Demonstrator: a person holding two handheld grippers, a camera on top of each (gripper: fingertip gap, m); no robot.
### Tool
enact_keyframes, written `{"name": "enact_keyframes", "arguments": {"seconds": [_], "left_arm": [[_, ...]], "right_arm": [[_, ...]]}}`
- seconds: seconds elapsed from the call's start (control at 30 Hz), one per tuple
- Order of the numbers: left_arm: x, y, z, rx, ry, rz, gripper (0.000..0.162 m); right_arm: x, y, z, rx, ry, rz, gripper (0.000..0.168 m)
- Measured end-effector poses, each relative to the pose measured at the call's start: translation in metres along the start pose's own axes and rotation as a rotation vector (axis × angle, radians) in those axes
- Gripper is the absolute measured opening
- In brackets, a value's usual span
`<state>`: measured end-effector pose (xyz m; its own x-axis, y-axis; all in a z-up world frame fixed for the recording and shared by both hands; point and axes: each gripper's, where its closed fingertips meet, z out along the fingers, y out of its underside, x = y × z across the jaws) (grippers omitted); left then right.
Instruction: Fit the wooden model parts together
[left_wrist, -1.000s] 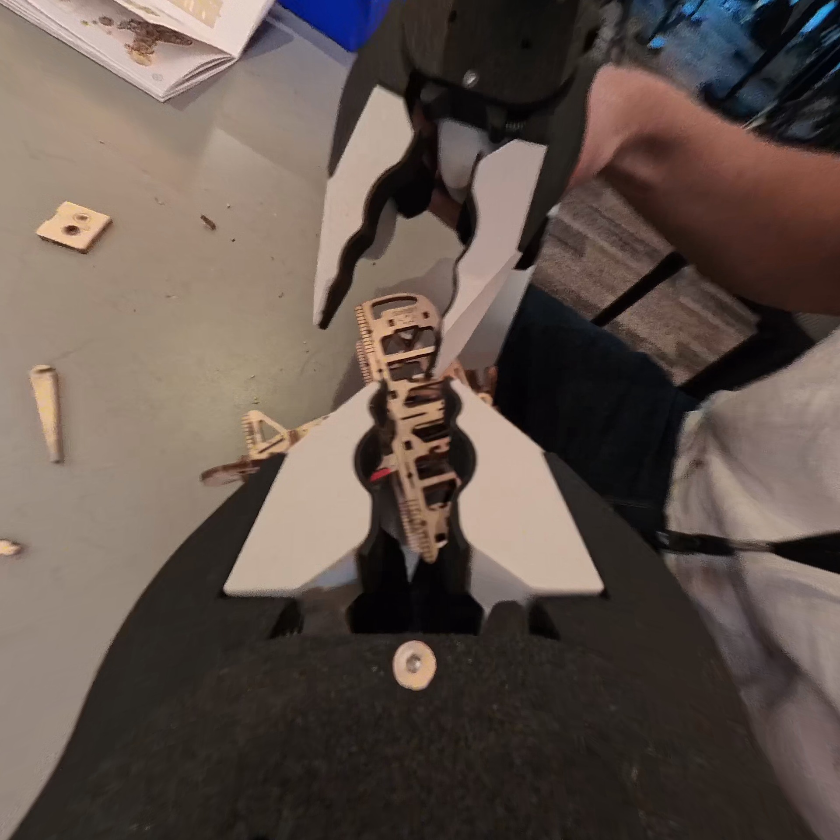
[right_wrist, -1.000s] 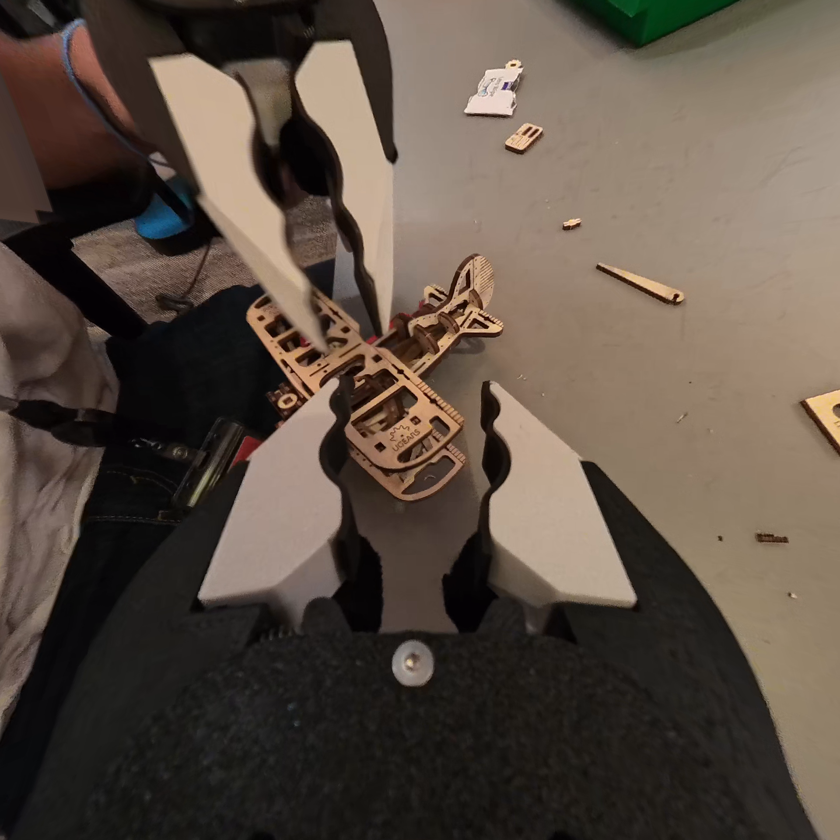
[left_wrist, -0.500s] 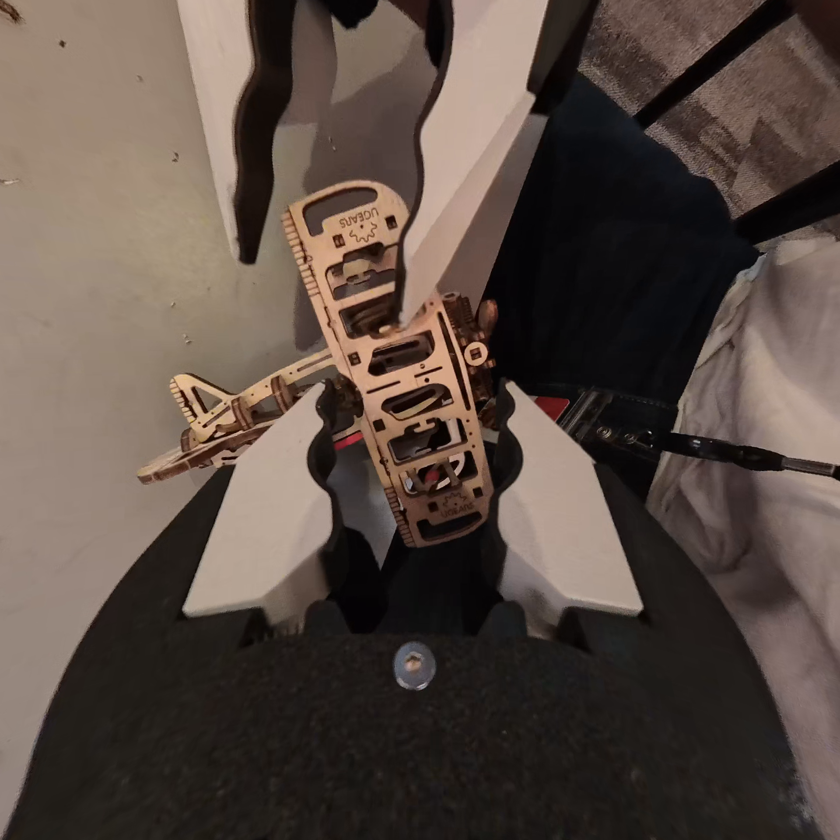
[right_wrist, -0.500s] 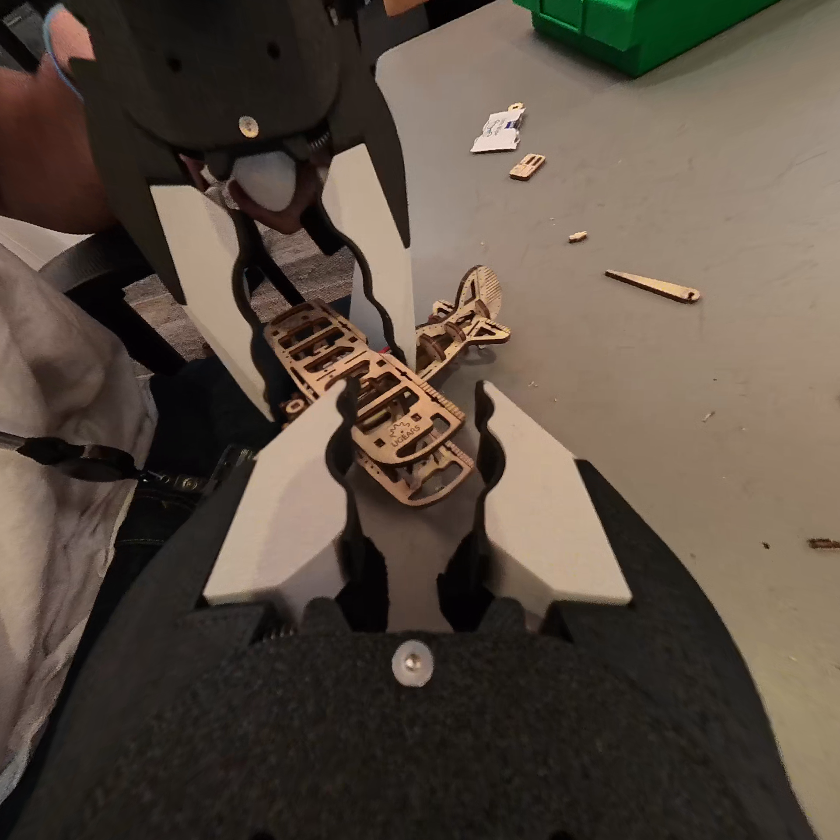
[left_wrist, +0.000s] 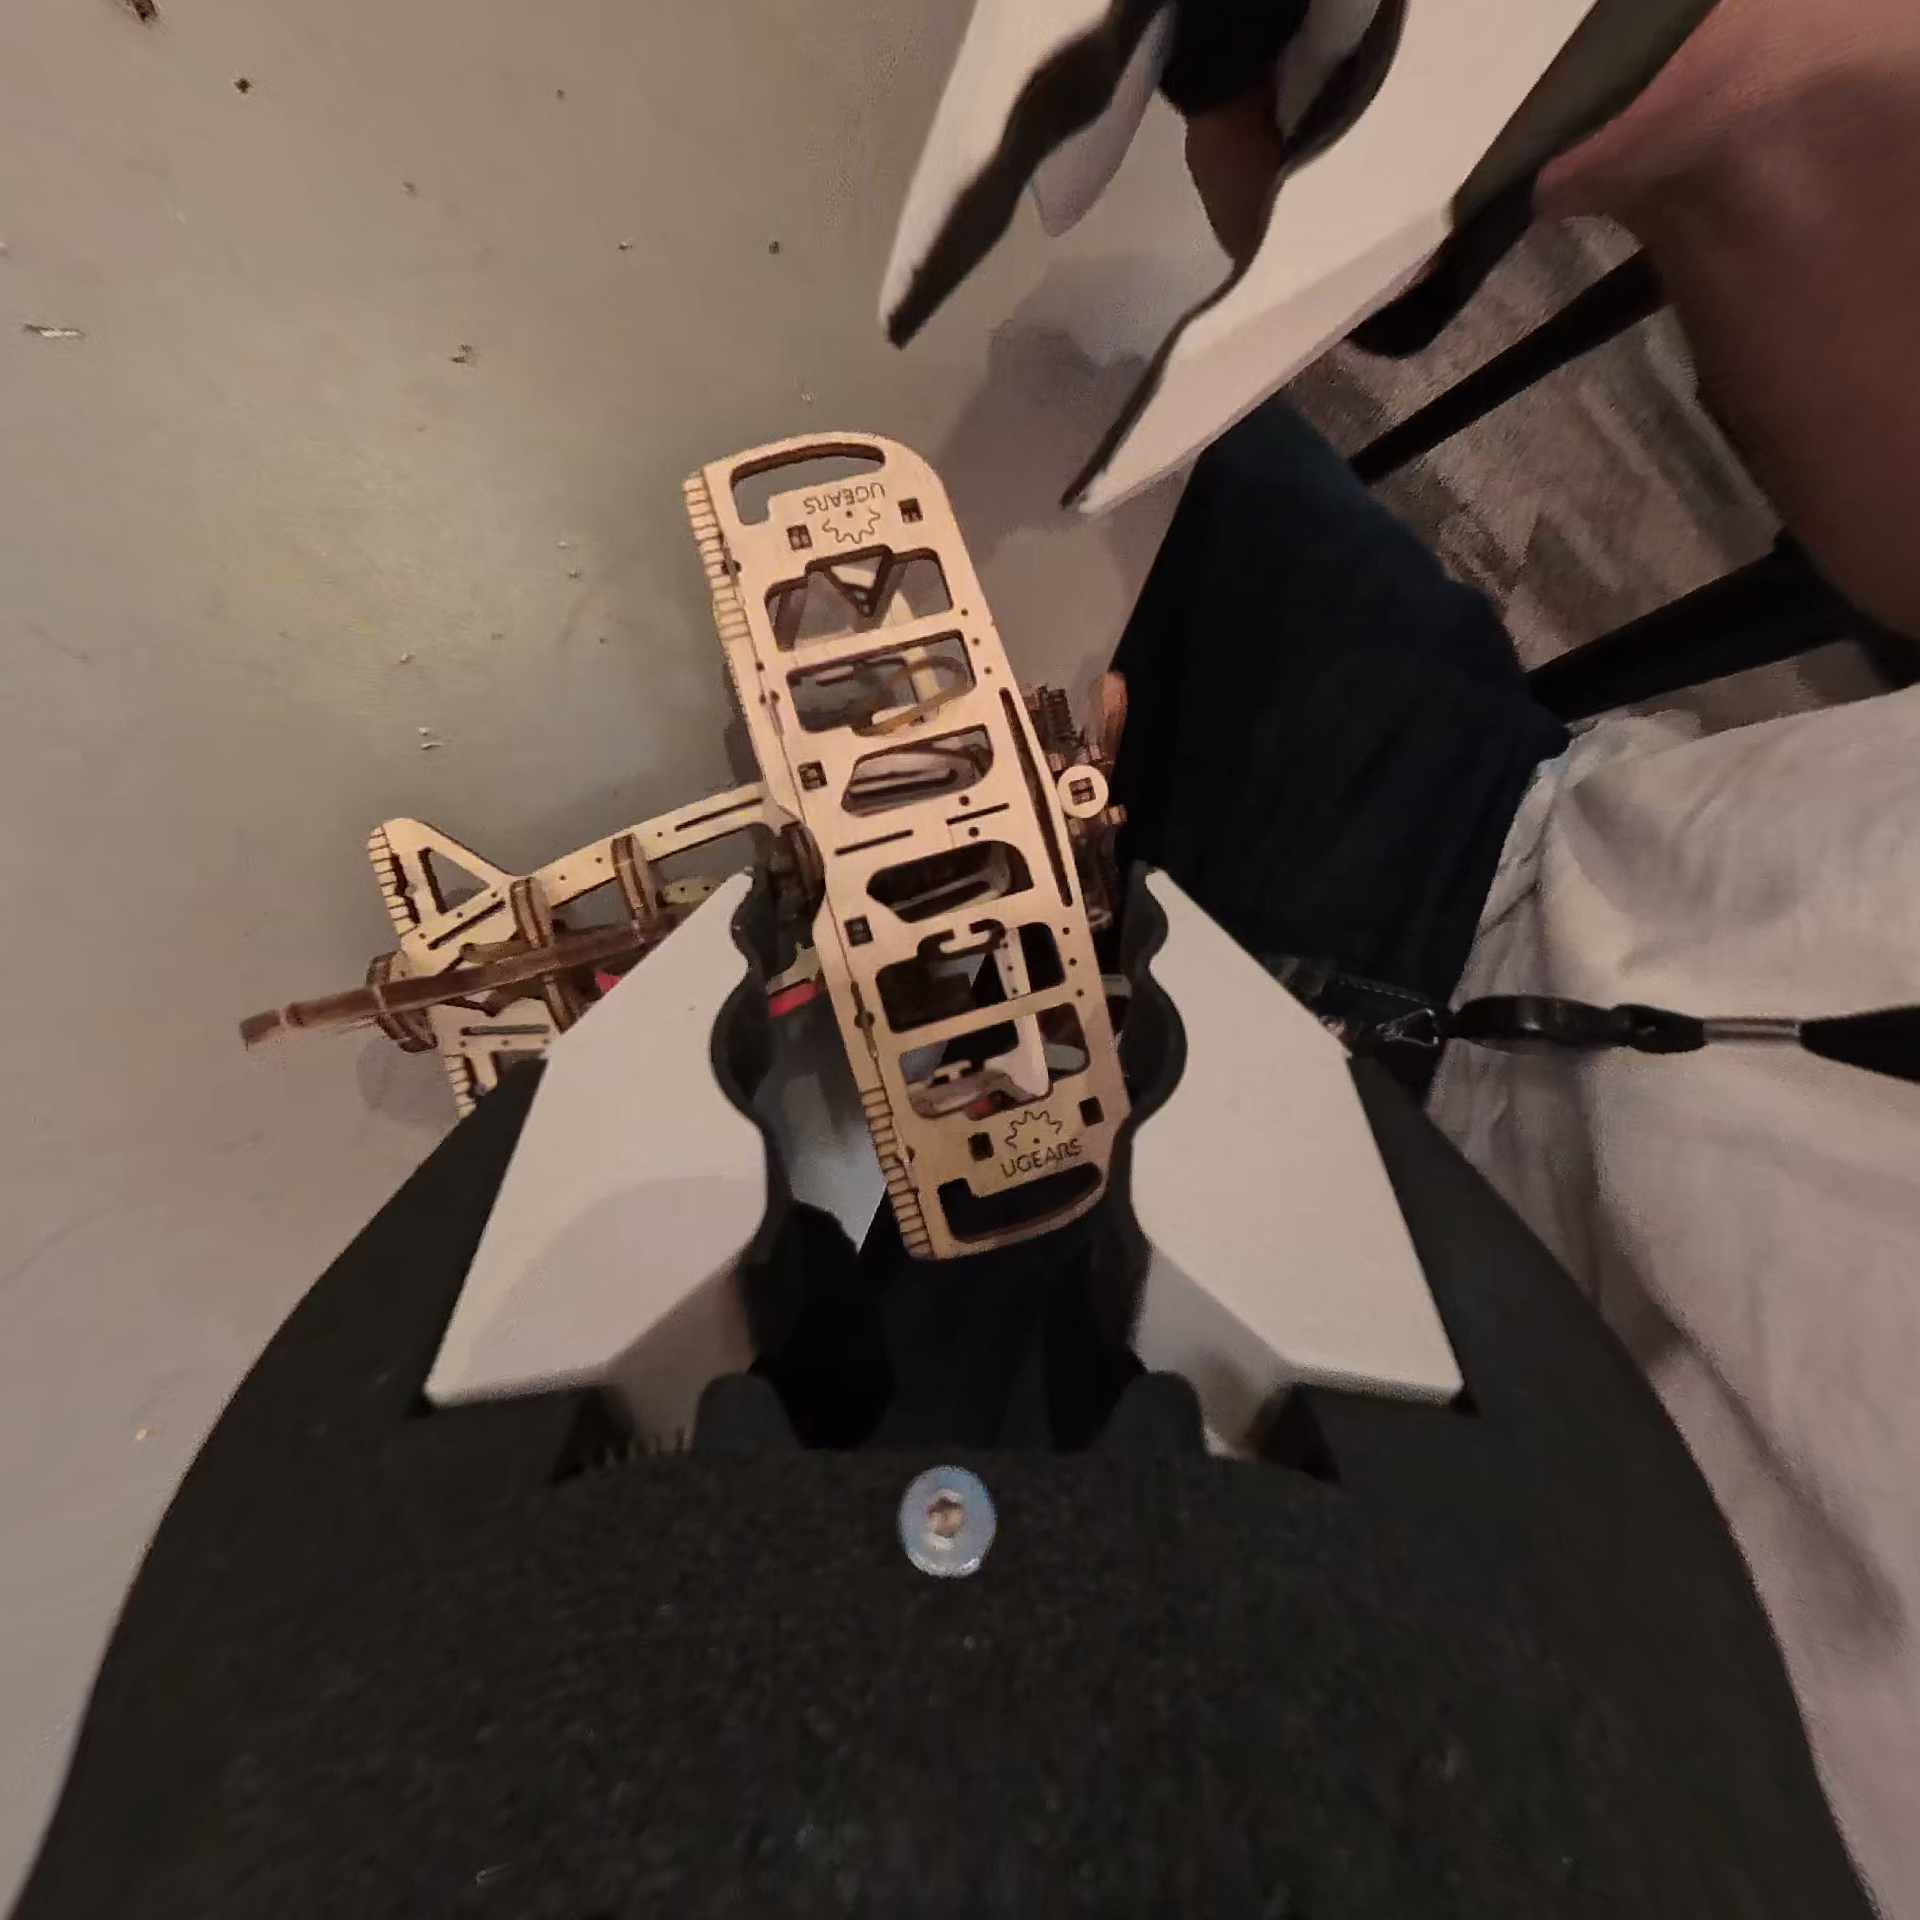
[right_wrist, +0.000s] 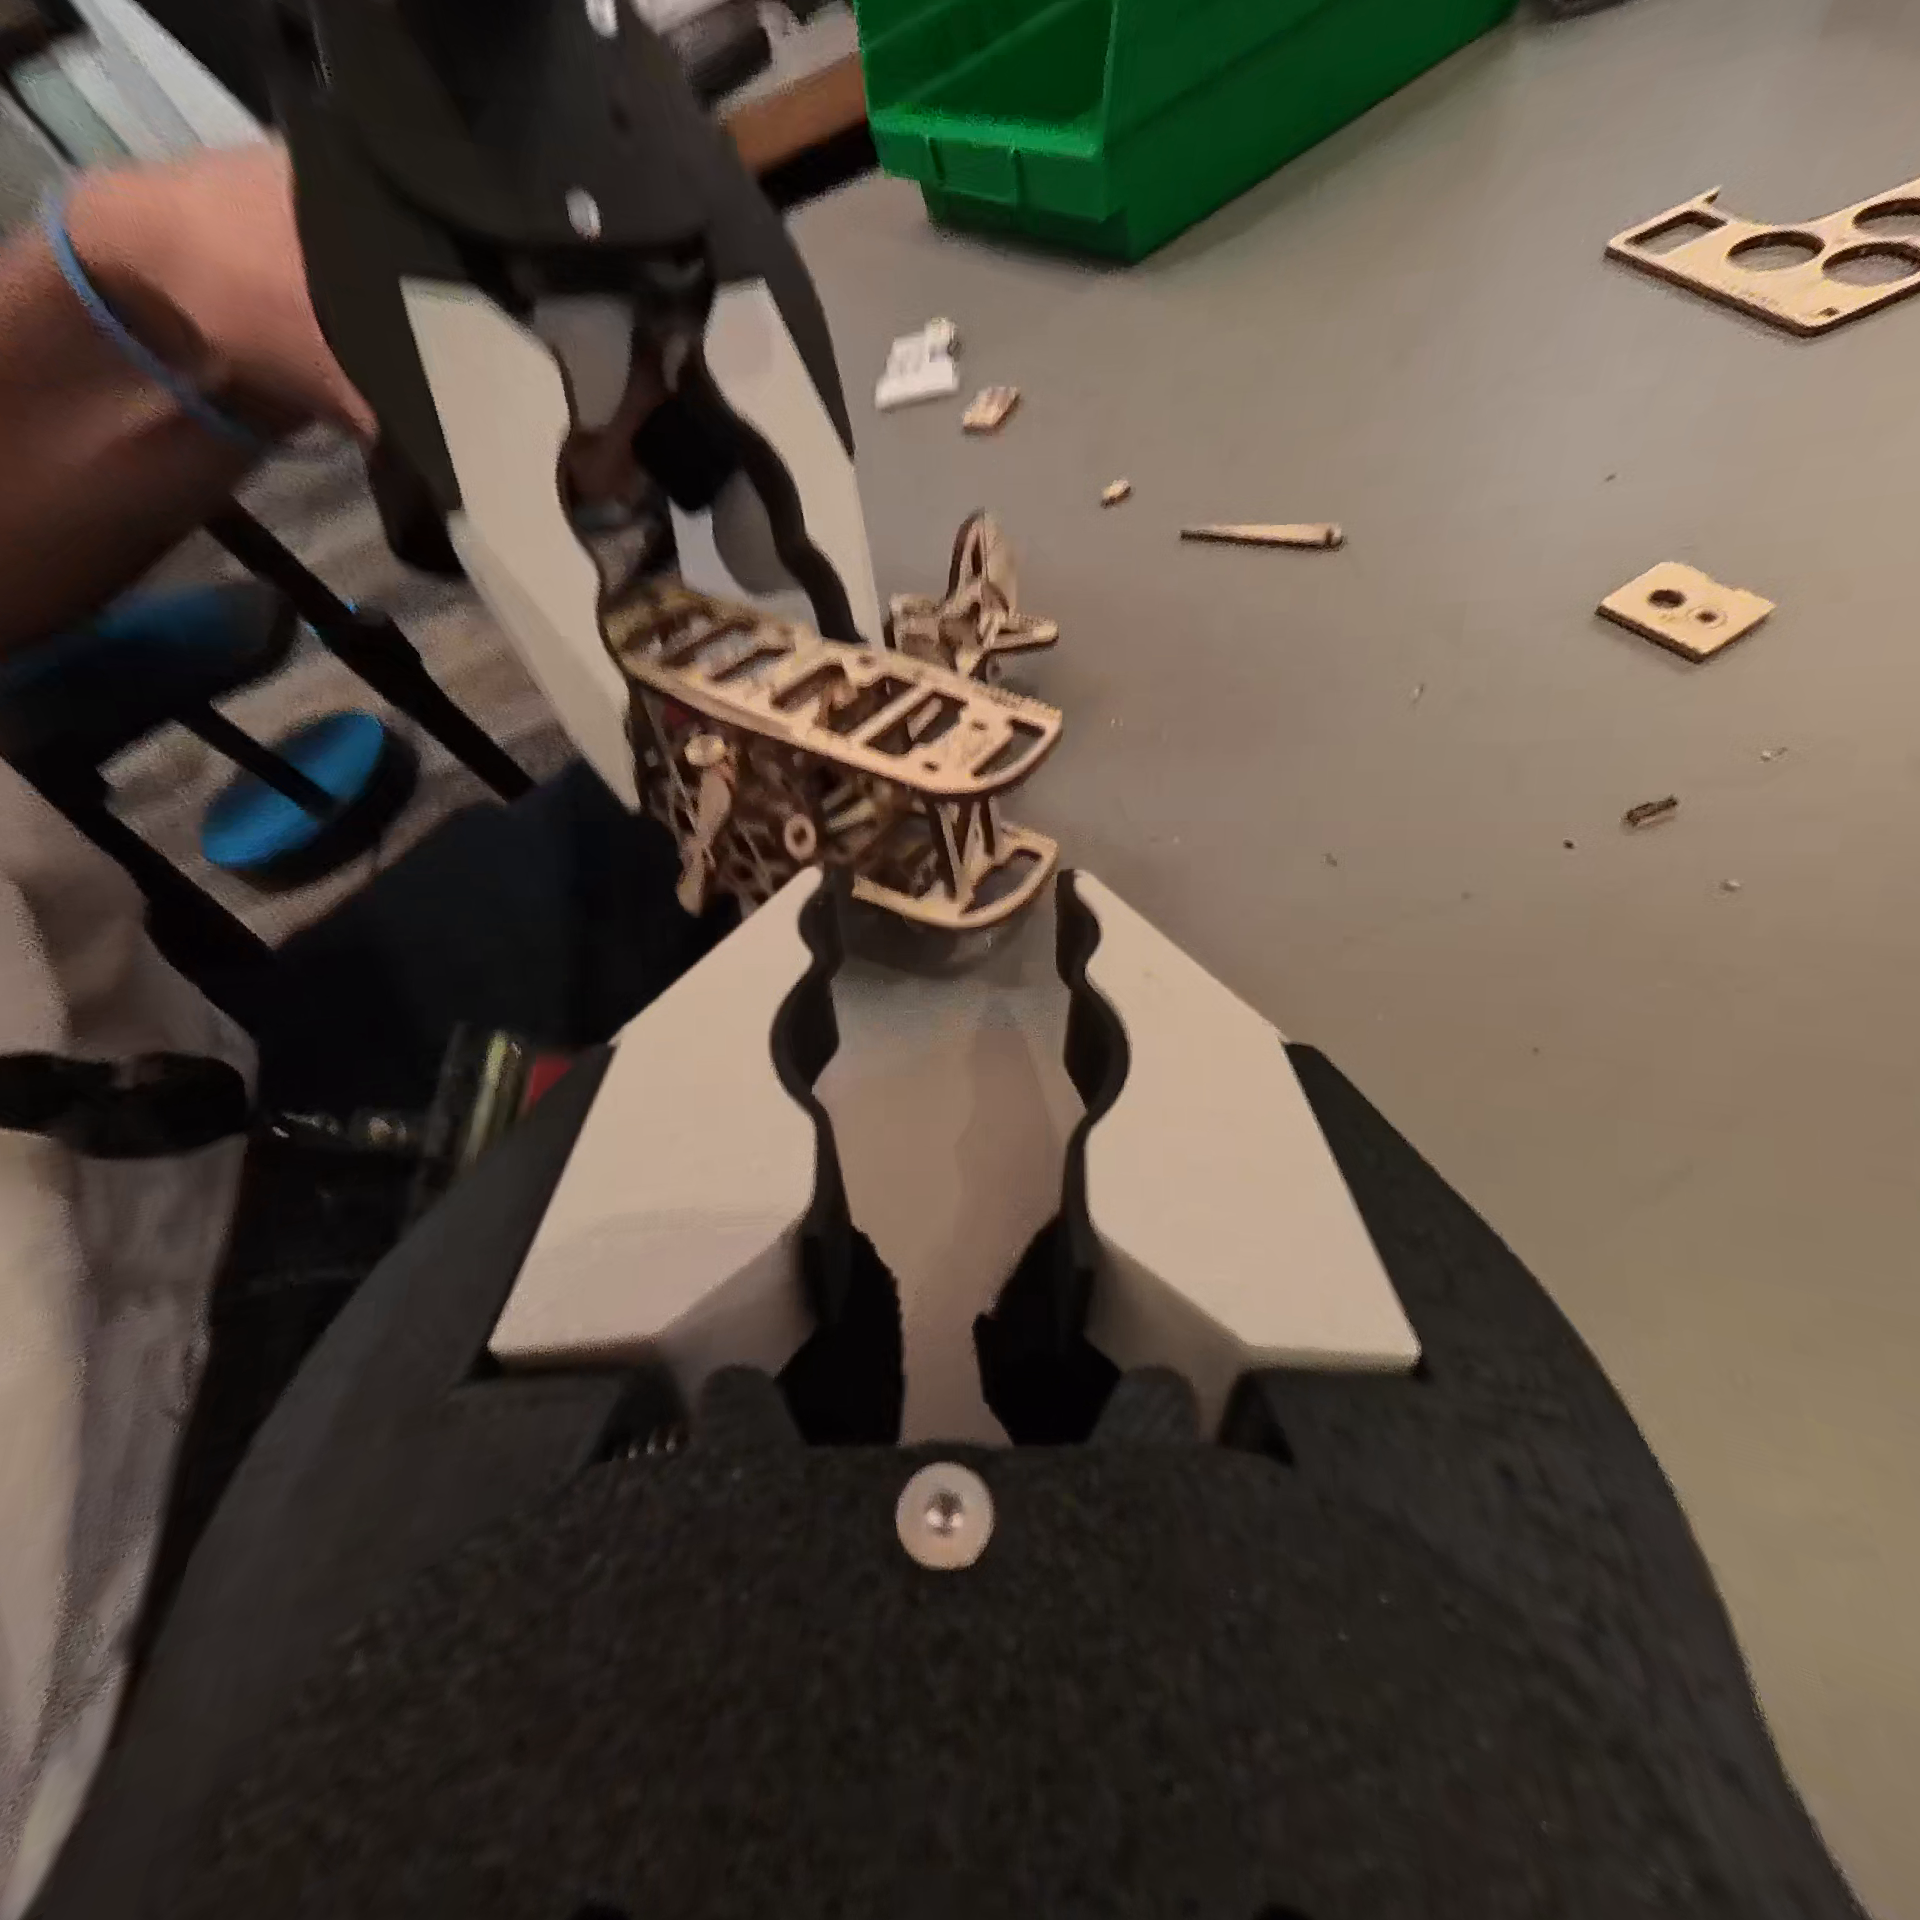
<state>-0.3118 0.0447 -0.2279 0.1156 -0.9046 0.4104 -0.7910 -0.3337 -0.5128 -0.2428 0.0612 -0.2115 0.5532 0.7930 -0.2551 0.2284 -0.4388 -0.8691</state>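
A wooden biplane model (left_wrist: 914, 852) stands at the grey table's (left_wrist: 312, 416) near edge, its upper wing lengthwise between my left gripper's fingers. My left gripper (left_wrist: 945, 883) is open, with gaps on both sides of the wing. In the right wrist view the plane (right_wrist: 862, 748) sits just beyond my right gripper (right_wrist: 940, 883), which is open and empty, its tips close to the lower wing. The left gripper (right_wrist: 738, 707) straddles the far end of the upper wing there. The right gripper (left_wrist: 987, 410) shows blurred and open above the plane in the left wrist view.
A green bin (right_wrist: 1143, 125) stands at the back. A wooden sheet with round holes (right_wrist: 1787, 260), a small square piece (right_wrist: 1683, 623), a tapered stick (right_wrist: 1262, 535) and scraps lie on the table. A person's legs (left_wrist: 1299, 675) are at the table edge.
My left gripper let go of the wing it pinched one second ago and stands open around it. The right gripper drew back from the wing. The plane now shows more upright.
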Motion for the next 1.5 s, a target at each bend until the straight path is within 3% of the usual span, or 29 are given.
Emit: {"name": "enact_keyframes", "arguments": {"seconds": [0.03,0.17,0.33,0.47,0.67,0.8,1.17,1.3,1.47,1.5], "left_arm": [[0.000,0.000,-0.001,0.013,0.009,-0.002,0.064],[-0.003,0.004,-0.003,0.013,-0.015,0.009,0.065],[-0.002,0.013,-0.003,-0.096,-0.056,0.034,0.066],[0.000,0.016,-0.006,-0.219,-0.076,0.001,0.075],[0.007,0.011,-0.022,-0.225,-0.079,-0.105,0.081],[0.010,0.028,-0.023,-0.267,-0.098,-0.241,0.091],[-0.005,0.039,-0.018,-0.433,-0.296,-0.236,0.082],[-0.005,0.034,-0.021,-0.427,-0.335,-0.200,0.085],[-0.016,0.037,-0.025,-0.457,-0.414,-0.161,0.093],[-0.016,0.039,-0.024,-0.466,-0.410,-0.172,0.086]], "right_arm": [[0.003,0.007,0.001,-0.036,0.020,-0.029,0.038],[0.002,0.022,0.012,-0.068,-0.034,0.034,0.036],[-0.004,0.031,0.031,-0.122,-0.096,0.089,0.034],[-0.005,0.033,0.040,-0.159,-0.095,0.082,0.032],[0.002,0.026,0.027,-0.094,-0.078,0.167,0.032],[0.015,0.005,0.031,0.040,-0.086,0.405,0.029],[0.006,-0.005,0.053,0.050,-0.224,0.665,0.024],[0.004,-0.011,0.048,0.106,-0.283,0.743,0.012],[0.008,-0.006,0.052,0.081,-0.236,0.717,0.011],[0.008,-0.003,0.054,0.057,-0.214,0.701,0.011]]}}
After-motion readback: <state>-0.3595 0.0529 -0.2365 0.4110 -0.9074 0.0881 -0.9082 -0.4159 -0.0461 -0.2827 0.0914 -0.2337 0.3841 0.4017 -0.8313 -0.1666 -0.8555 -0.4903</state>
